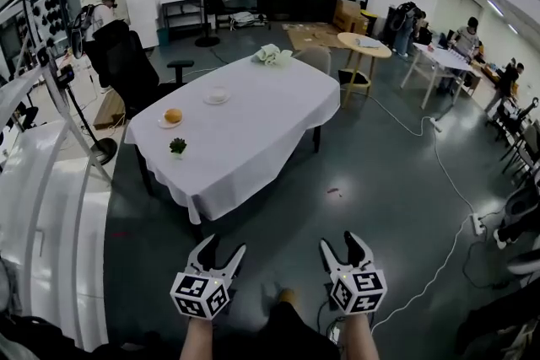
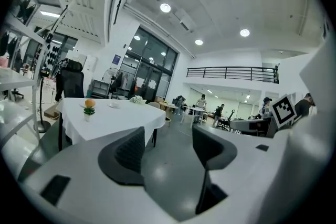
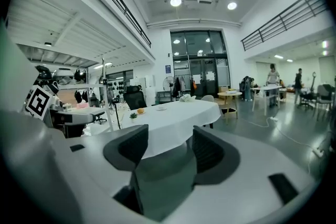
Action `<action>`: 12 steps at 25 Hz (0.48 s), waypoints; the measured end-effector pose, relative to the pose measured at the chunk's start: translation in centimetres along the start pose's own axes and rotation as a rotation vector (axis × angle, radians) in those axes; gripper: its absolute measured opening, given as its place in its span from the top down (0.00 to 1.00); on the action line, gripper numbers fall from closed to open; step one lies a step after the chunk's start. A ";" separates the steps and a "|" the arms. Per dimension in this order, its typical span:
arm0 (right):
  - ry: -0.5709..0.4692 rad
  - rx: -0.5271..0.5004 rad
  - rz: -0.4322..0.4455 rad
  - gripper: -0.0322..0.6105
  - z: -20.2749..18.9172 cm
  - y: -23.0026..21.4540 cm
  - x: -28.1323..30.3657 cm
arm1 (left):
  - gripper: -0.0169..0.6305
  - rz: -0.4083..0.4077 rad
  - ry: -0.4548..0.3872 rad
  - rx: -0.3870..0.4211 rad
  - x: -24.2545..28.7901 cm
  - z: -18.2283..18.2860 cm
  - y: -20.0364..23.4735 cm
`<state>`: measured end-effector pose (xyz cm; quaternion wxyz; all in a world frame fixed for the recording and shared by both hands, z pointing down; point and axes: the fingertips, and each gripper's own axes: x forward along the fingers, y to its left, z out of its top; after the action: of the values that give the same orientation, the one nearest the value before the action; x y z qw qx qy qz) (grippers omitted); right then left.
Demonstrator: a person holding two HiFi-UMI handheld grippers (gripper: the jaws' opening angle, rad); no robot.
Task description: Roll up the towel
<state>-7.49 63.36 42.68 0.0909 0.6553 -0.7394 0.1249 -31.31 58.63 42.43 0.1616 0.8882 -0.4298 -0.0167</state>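
A pale, crumpled towel (image 1: 272,55) lies at the far end of a long table under a white cloth (image 1: 253,126). The left gripper view shows the towel (image 2: 137,99) small and far off, as does the right gripper view (image 3: 187,97). Both grippers hang low over the grey floor, well short of the table's near end. My left gripper (image 1: 224,247) is open with nothing between its jaws. My right gripper (image 1: 341,242) is open too, and empty. Through each pair of jaws I see only floor and the table beyond.
On the cloth stand an orange on a plate (image 1: 172,116), a small potted plant (image 1: 177,147) and a cup on a saucer (image 1: 217,96). A black office chair (image 1: 126,55) is at the table's left, a round wooden table (image 1: 363,45) behind. A white cable (image 1: 439,173) crosses the floor on the right.
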 end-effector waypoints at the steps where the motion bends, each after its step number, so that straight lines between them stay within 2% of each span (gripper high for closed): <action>1: -0.004 0.004 -0.003 0.54 0.5 -1.0 0.7 | 0.51 -0.004 0.004 0.006 1.2 0.2 -0.1; 12: 0.010 0.008 0.035 0.55 2.7 -8.4 7.9 | 0.53 0.009 0.023 0.013 12.0 0.6 -1.5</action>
<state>-0.02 54.09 43.01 0.0896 0.6421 -0.7497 0.1328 -22.74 50.04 42.70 0.1608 0.8875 -0.4319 -0.0029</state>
